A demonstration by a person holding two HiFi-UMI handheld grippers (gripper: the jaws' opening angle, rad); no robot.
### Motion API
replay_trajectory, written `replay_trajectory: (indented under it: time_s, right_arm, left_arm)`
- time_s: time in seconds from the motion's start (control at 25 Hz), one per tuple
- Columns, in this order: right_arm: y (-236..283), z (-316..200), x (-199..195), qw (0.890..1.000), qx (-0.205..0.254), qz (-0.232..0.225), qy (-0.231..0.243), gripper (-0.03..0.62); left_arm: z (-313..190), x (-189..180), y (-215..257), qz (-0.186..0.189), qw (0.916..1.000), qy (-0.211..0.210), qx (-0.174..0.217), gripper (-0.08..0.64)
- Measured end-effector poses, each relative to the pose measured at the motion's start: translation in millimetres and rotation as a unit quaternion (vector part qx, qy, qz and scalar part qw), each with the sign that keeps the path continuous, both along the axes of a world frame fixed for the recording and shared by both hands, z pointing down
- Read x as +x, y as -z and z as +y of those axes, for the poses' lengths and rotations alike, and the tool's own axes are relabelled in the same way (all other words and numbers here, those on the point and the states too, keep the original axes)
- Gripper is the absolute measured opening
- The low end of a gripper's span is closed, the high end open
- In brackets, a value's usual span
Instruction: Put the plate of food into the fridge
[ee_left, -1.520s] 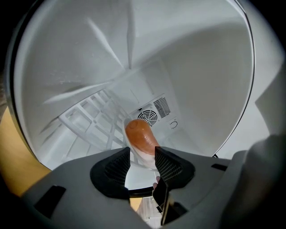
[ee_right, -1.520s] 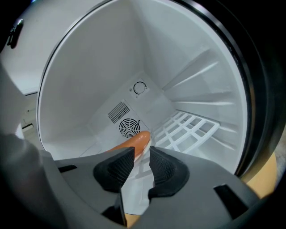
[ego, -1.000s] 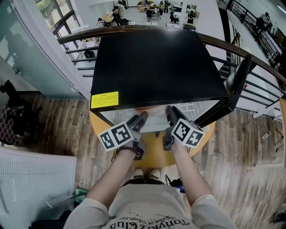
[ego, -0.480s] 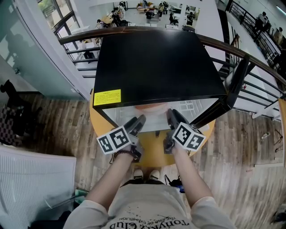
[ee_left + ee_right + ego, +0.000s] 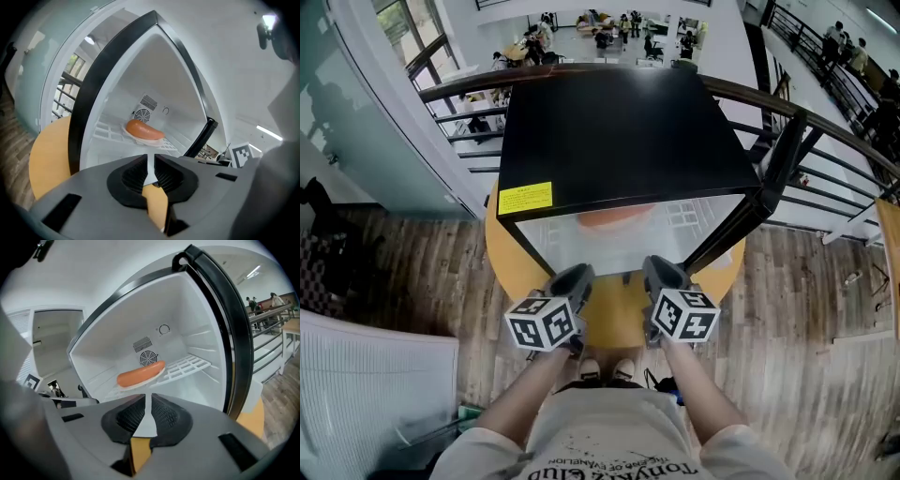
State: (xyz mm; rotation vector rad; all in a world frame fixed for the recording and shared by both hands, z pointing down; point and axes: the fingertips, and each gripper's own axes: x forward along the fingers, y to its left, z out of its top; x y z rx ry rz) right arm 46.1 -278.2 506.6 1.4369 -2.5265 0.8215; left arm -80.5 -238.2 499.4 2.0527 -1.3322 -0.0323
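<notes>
A white plate with an orange sausage (image 5: 614, 217) lies on the wire shelf inside the open black mini fridge (image 5: 619, 131). The left gripper view shows the sausage (image 5: 144, 131) in front of the rear fan, and it appears again (image 5: 140, 373) in the right gripper view. My left gripper (image 5: 575, 274) hangs outside the fridge opening, over the table. Its jaws have just been closing. They stand a narrow slit apart (image 5: 150, 157), with nothing between them. My right gripper (image 5: 662, 268) is beside it, also outside. Only a thin gap shows between its empty jaws (image 5: 148, 399).
The fridge stands on a round yellow table (image 5: 614, 314). Its black-edged door (image 5: 741, 230) is swung open to the right. A curved railing (image 5: 825, 127) runs behind the fridge. The wire shelf (image 5: 187, 365) extends to the right of the plate.
Both grippers have pulled back out of the fridge opening toward the person, with the left one rolling as it went. The plate has stayed on the shelf.
</notes>
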Motion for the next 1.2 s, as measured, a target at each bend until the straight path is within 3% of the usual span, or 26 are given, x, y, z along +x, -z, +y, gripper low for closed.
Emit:
replay_trajectory:
  time_s: [0.04,0.24,0.44,0.64,0.88,1.2]
  right_arm:
    - [-1.2,7.8,-1.1,1.000,0.001,0.005,0.006,0.058]
    - [-14.0,47.4,-4.4,0.999,-0.008,0.018,0.030,0.057]
    - [-26.9,86.7,-4.0,0.998,0.003,0.054,0.031,0.035]
    - [-41.9,120.6,-9.9,0.997,-0.012,0.064,0.042,0.031]
    - [-59.5,153.1,-20.5,0.995,-0.035,0.064,0.066,0.028]
    - [-59.5,156.9,-24.6,0.994,-0.039,0.064,0.076,0.026]
  left_arm:
    - [6.8,2.7,-1.7,-0.011,0.9999,-0.010,0.004,0.044]
    - [39.9,12.0,-10.3,-0.074,0.9958,-0.052,0.015,0.028]
    - [80.4,13.2,-30.0,-0.113,0.9919,-0.057,0.003,0.026]
    - [110.8,18.2,-53.7,-0.114,0.9919,-0.048,-0.027,0.026]
    - [122.4,19.8,-57.5,-0.118,0.9921,-0.039,-0.017,0.026]
    - [129.0,23.3,-57.0,-0.124,0.9911,-0.046,-0.018,0.026]
